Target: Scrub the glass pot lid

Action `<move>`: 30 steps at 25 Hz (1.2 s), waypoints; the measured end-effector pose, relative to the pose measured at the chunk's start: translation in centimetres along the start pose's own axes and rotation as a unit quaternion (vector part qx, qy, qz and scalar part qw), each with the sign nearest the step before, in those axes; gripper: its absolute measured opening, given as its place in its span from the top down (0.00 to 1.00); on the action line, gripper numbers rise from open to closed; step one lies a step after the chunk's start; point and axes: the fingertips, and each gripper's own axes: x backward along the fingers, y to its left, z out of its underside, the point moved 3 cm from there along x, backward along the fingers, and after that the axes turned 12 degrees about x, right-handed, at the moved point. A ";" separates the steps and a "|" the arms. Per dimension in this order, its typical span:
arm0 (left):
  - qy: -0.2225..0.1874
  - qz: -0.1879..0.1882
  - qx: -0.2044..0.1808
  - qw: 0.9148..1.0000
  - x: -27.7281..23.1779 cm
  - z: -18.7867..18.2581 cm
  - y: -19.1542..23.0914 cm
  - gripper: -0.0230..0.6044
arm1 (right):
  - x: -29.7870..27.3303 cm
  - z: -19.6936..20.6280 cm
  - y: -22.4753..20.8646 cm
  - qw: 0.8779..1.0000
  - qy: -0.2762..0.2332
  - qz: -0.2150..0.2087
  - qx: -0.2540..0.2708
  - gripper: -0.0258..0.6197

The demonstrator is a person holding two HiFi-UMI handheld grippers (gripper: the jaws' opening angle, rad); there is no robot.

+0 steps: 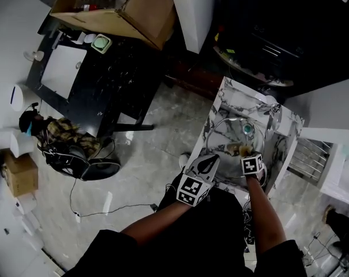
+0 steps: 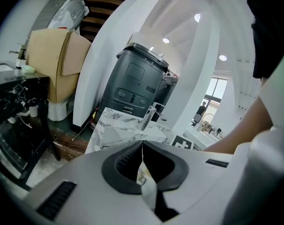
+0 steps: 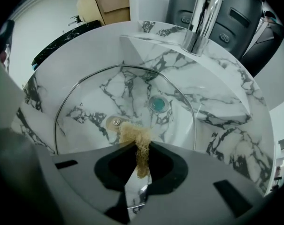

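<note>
Idling at the near left edge of the marble sink [image 1: 220, 100], the left gripper [image 2: 142, 145] has its jaws pressed together with nothing between them. Its view looks level across the sink top instead of down into the bowl, so it seems parked aside, leaving the basin free for the working hand.

In the middle, the glass pot lid [image 3: 99, 97] lies flat in the basin. Its metal rim sits against the sloping marble walls, which likely stops it sliding under pressure. A small screw [image 3: 116, 122] shows at its centre, suggesting the underside faces up. The teal drain [image 3: 158, 104] shows through the glass.

To the right, the right gripper [image 3: 141, 146] is clamped on a tan mesh scrubber [image 3: 134, 134]. A tuft sticks out past the jaw tips and touches the glass just beside the screw. Holding the pad by its back end probably lets only the soft mesh rub the lid, not the hard jaws. The tap [image 3: 203, 18] stands at the far side, with no water seen running.
</note>
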 end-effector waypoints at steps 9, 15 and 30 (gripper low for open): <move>-0.001 0.016 -0.003 1.000 1.8 -0.4 1.4 0.93 | 0.1 0.1 2.8 0.999 0.025 -0.009 0.028 0.87; -0.002 0.022 -0.005 1.000 3.1 -0.7 2.7 0.93 | 0.3 -0.5 4.3 0.998 0.039 -0.013 0.041 0.87; -0.006 0.043 -0.019 0.999 5.5 -1.4 4.2 0.93 | 0.3 -3.1 8.4 0.996 0.051 -0.025 0.062 0.87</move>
